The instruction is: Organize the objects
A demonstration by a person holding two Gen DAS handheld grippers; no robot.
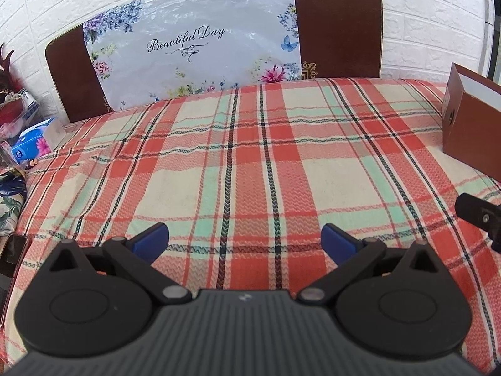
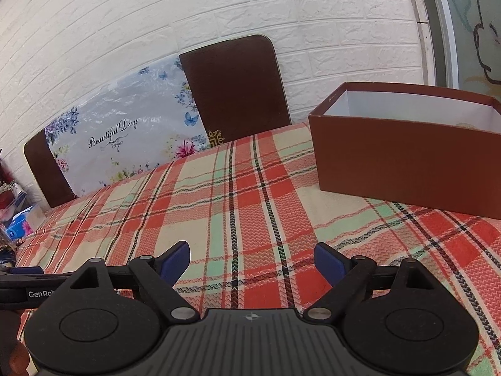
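A brown open cardboard box (image 2: 407, 163) with a white inside stands on the plaid bedspread (image 2: 238, 206) at the right. It also shows at the right edge of the left wrist view (image 1: 469, 125). A pale object barely shows inside it. My left gripper (image 1: 245, 240) is open and empty above the bedspread (image 1: 250, 156). My right gripper (image 2: 252, 261) is open and empty, left of and nearer than the box. Part of the right gripper (image 1: 479, 216) shows at the right in the left wrist view.
A brown headboard (image 1: 338, 25) with a floral "Beautiful Day" cover (image 1: 194, 47) stands against the white brick wall. A blue tissue pack (image 1: 31, 144) and clutter sit on a stand at the bed's left. A floral cloth (image 1: 9, 197) lies at the left edge.
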